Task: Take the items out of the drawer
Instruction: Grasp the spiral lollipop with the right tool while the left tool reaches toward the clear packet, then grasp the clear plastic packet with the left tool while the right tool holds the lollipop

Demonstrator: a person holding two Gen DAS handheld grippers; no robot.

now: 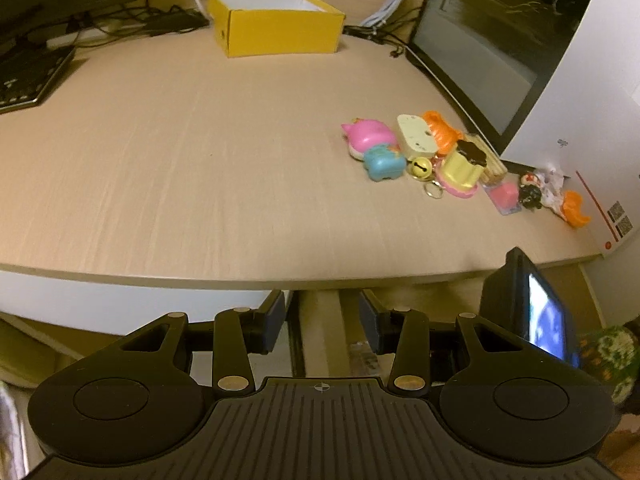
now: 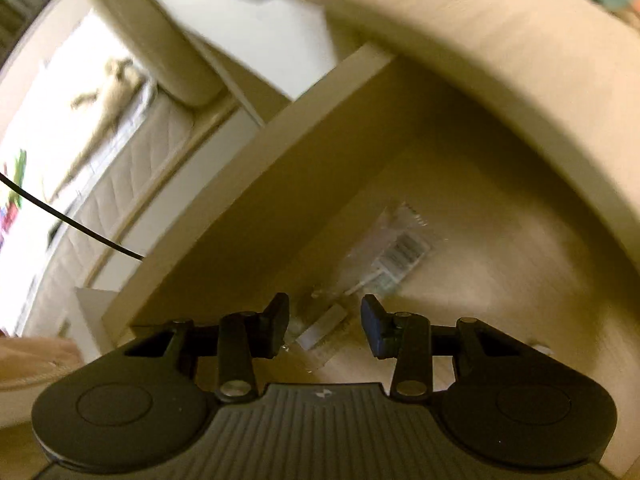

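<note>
Down in the open drawer (image 2: 240, 200) lie clear plastic packets: one with a barcode label (image 2: 400, 248) and a smaller one (image 2: 320, 332) nearer me. My right gripper (image 2: 325, 312) points steeply down over the smaller packet, open, with its pads apart and not pressing on it. My left gripper (image 1: 323, 304) hangs open and empty just below the desk's front edge (image 1: 280, 280). A slice of the drawer with a packet (image 1: 362, 356) shows between its fingers. The back of the right gripper, with a lit screen (image 1: 536, 312), is at the right in the left wrist view.
On the desk sits a cluster of small toys: a pink one (image 1: 368, 136), a blue one (image 1: 384, 162), a gold bell (image 1: 419, 168), a yellow pudding (image 1: 464, 168). A yellow box (image 1: 276, 28) stands at the back, a screen (image 1: 480, 40) at right, a keyboard (image 1: 28, 76) at left.
</note>
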